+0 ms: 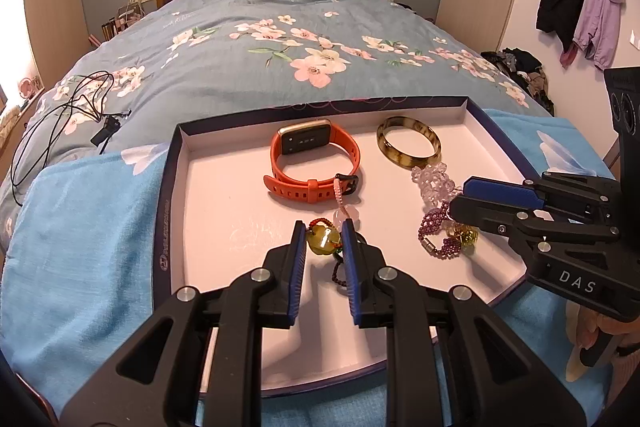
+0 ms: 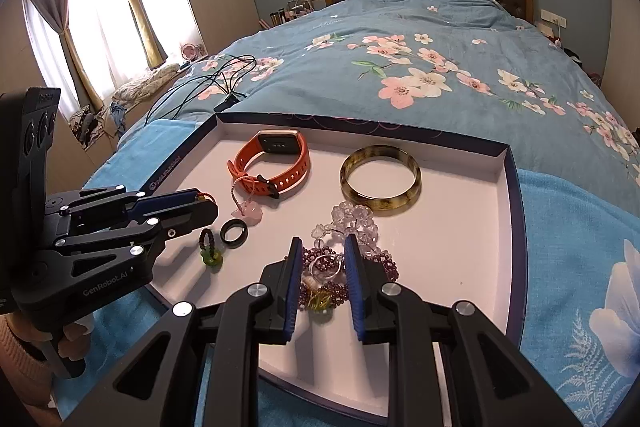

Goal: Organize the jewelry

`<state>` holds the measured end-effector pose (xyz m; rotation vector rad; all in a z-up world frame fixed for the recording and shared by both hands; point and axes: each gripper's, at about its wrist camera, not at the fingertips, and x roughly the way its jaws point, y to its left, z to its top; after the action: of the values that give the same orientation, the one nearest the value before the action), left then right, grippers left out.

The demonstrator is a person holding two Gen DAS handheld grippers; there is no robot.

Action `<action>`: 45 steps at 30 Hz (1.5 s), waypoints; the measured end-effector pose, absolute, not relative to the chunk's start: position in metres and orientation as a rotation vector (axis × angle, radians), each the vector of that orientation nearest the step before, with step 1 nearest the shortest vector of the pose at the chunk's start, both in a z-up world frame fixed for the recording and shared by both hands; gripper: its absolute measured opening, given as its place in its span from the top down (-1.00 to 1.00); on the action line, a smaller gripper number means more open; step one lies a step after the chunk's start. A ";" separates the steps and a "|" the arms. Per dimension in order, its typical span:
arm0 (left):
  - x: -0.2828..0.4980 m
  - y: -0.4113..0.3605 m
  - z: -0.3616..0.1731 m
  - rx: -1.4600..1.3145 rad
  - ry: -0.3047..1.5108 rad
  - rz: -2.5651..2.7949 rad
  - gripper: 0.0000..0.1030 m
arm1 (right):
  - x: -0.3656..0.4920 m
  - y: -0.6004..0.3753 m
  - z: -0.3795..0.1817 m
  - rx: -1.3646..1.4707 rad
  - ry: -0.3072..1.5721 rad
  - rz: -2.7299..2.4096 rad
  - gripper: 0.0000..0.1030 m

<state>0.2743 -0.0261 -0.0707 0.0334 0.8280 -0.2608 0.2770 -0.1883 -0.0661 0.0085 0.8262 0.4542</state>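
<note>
The left gripper (image 1: 324, 233) is clamped on a yellow-green jade pendant (image 1: 322, 238), its pads pressing both sides, with the dark bead cord (image 1: 340, 273) trailing back toward the wrist inside the tray (image 1: 168, 195). The right gripper (image 2: 320, 255) stands narrowed around a small silver ring (image 2: 326, 267) atop the tangle of purple beads (image 2: 384, 261), though whether the pads actually pinch it cannot be told. The pendant lies left of that tangle and well apart from it, so each hand is nearer its own piece, and lifting straight up looks the safest way to avoid snagging cords
</note>
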 end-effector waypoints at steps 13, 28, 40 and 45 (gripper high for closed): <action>0.276 -0.026 -0.072 0.026 0.835 -0.263 0.55 | 0.277 -0.191 -0.065 0.023 0.816 0.443 0.60; 0.243 -0.023 -0.048 0.021 0.757 -0.262 -0.15 | 0.250 -0.194 -0.050 0.038 0.753 0.456 0.19; 0.178 -0.004 -0.023 0.004 0.591 -0.185 -0.89 | 0.195 -0.201 -0.030 0.022 0.588 0.411 -0.87; 0.143 0.003 -0.014 0.014 0.484 -0.137 -0.89 | 0.167 -0.208 -0.023 0.033 0.501 0.377 -0.87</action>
<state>0.1435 0.0025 -0.0144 0.0140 0.4838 -0.1370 0.1673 -0.2076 -0.0231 0.0334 0.5013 0.3766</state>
